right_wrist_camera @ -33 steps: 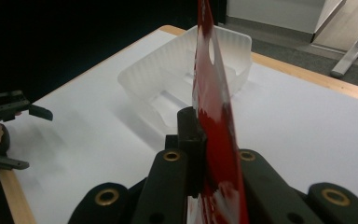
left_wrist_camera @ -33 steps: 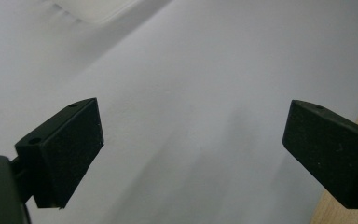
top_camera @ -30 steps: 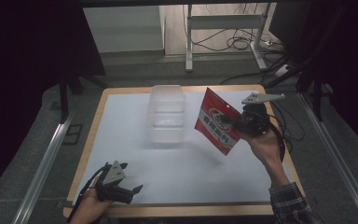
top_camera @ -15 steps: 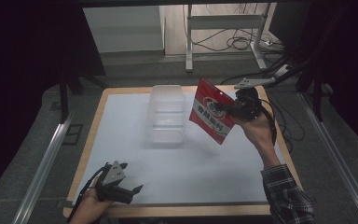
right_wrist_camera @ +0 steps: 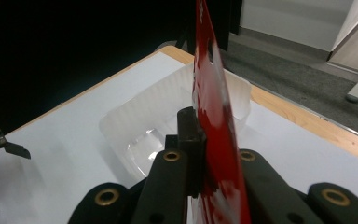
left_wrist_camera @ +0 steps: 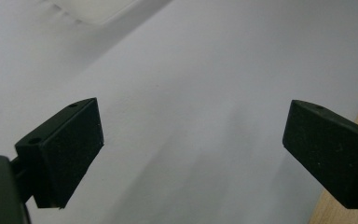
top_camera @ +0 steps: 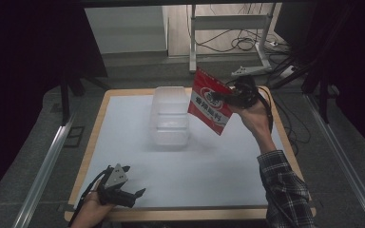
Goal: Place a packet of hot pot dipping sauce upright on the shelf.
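Observation:
A flat red snack pouch (top_camera: 210, 102) with white print hangs tilted in the air, pinched at its right edge by my right gripper (top_camera: 234, 99), which is shut on it. The pouch sits just right of a clear plastic tub (top_camera: 171, 115) on the white mat and partly overlaps the tub's right rim. In the right gripper view the pouch (right_wrist_camera: 214, 107) stands edge-on between the jaws, with the tub (right_wrist_camera: 168, 121) beyond and below. My left gripper (top_camera: 134, 194) rests low at the mat's front left, open with nothing between its jaws (left_wrist_camera: 191, 154).
The white mat (top_camera: 138, 142) covers a wooden table (top_camera: 285, 142). Metal rails run along both sides on the floor. Cables and a metal stand (top_camera: 228, 28) lie beyond the far edge.
My right gripper has carried the pouch left and a little up, from right of the tub to over the tub's right rim. The left gripper has stayed put.

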The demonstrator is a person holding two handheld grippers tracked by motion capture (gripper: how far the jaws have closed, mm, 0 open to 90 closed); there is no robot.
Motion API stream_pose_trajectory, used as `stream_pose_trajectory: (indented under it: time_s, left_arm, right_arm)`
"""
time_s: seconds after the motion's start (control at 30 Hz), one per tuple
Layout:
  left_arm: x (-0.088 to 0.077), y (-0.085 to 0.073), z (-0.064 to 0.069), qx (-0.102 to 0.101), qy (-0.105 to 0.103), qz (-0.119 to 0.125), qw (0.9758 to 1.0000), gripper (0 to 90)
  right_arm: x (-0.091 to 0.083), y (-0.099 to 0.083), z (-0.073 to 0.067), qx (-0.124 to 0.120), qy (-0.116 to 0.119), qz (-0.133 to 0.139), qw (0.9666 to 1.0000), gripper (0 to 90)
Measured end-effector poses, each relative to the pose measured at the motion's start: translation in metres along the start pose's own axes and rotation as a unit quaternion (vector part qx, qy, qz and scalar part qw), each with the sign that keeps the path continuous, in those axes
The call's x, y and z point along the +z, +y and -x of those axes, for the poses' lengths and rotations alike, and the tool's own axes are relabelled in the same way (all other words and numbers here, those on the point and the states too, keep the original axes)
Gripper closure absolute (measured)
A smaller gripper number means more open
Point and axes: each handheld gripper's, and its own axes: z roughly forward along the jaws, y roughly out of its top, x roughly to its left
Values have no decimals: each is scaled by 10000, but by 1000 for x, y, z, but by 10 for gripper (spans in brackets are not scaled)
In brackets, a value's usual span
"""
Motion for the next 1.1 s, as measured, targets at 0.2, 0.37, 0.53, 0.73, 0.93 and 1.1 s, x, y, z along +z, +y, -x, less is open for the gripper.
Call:
stream_pose_trajectory:
  time_s: [0.2, 0.37, 0.53, 0.73, 0.93, 1.1]
  left_arm:
    - [-1, 0, -2, -102, 16, 20, 9999, 36]
    - [-2, -1, -4, -236, 10, 93, 9997, 27]
    - [-2, -1, -4, -275, 19, 120, 9995, 26]
    - [-3, -2, -6, -373, 19, 179, 9991, 27]
    - [-4, -3, -7, -434, 5, 225, 9988, 26]
    - [-4, -3, -7, -430, 1, 238, 9988, 26]
  right_arm:
    - [18, 11, 6, -41, 31, -78, 10000, 870]
    - [27, 17, 9, -89, 78, -117, 9999, 871]
    - [43, 27, 12, -112, 222, -131, 9996, 870]
    - [57, 34, 12, -129, 310, -135, 9993, 870]
    - [75, 45, 9, -175, 359, -161, 9991, 870]
    - [88, 53, 5, -200, 422, -170, 9988, 870]
